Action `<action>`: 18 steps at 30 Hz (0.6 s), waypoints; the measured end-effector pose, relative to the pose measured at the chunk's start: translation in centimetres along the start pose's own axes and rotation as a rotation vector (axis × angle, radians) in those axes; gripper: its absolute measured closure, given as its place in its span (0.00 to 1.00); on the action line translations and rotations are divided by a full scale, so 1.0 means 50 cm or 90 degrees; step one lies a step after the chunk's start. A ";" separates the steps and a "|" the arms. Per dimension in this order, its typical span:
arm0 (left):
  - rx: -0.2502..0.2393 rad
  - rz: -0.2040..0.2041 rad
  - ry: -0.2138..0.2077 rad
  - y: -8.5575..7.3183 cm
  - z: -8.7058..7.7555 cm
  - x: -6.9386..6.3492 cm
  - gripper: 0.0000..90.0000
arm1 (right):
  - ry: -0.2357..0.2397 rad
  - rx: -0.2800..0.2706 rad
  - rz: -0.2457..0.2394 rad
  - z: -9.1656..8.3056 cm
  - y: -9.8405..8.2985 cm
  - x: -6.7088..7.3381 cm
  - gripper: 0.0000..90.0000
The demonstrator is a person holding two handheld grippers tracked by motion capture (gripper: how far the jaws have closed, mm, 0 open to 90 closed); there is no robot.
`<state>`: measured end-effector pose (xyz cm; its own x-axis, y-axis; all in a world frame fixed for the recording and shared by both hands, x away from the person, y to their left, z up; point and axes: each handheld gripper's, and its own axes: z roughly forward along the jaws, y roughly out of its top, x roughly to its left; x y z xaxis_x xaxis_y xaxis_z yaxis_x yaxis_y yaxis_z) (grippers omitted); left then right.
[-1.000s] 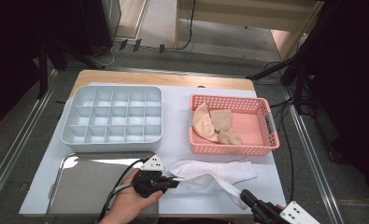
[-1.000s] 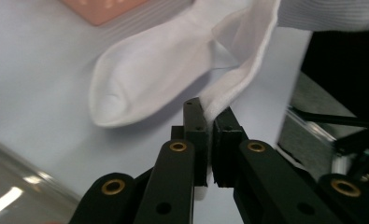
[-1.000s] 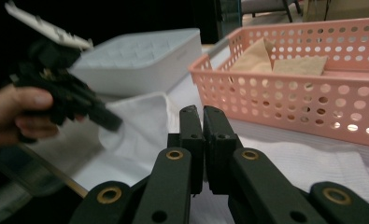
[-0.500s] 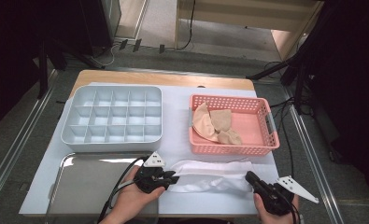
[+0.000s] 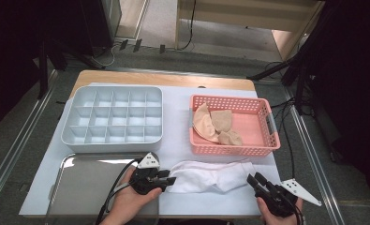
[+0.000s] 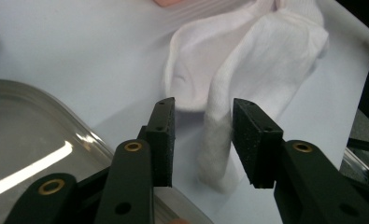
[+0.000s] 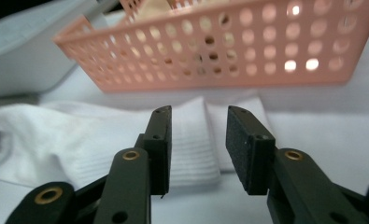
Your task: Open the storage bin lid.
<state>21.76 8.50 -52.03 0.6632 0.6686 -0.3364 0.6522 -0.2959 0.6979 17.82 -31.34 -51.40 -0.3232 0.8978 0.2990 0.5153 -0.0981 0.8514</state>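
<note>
A pair of white socks (image 5: 210, 176) lies stretched flat on the white mat near the front edge. My left gripper (image 5: 169, 177) is at the socks' left end and its jaws have just been opening. In the left gripper view (image 6: 201, 135) a narrow fold of white sock (image 6: 266, 60) lies loose between the parted pads. My right gripper (image 5: 253, 179) is at the right end, its jaws also just opened. In the right gripper view (image 7: 196, 140) the ribbed cuff of the white socks (image 7: 79, 135) lies under and beyond the gap, not pressed.
A pink basket (image 5: 229, 151) holding beige socks (image 5: 215, 124) stands just behind the white socks. A grey compartment tray (image 5: 112, 140) sits at the back left. A metal tray (image 5: 89, 183) lies at the front left, beside my left hand.
The right gripper came in from the lower right to the socks' right end. The crumpled socks now lie drawn out flat. Both grippers' jaws have parted.
</note>
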 end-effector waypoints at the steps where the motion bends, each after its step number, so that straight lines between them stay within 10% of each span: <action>1: 0.002 0.002 0.002 -0.002 -0.002 -0.002 0.66 | -0.006 0.007 0.002 0.007 -0.004 0.002 0.67; 7: 0.037 0.030 0.007 -0.011 -0.005 -0.010 0.78 | -0.084 0.083 -0.038 0.052 -0.021 0.032 0.83; 10: 0.031 0.034 0.001 -0.011 -0.008 -0.010 0.96 | -0.074 0.067 -0.044 0.041 -0.014 0.035 0.96; 18: 0.020 0.003 -0.097 0.007 -0.038 -0.007 0.98 | -0.037 -0.019 -0.011 -0.046 0.023 0.031 0.98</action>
<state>21.06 9.47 -50.49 0.7129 0.5563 -0.4269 0.6583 -0.3212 0.6808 16.07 -31.04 -48.94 -0.2843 0.9231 0.2592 0.4855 -0.0945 0.8691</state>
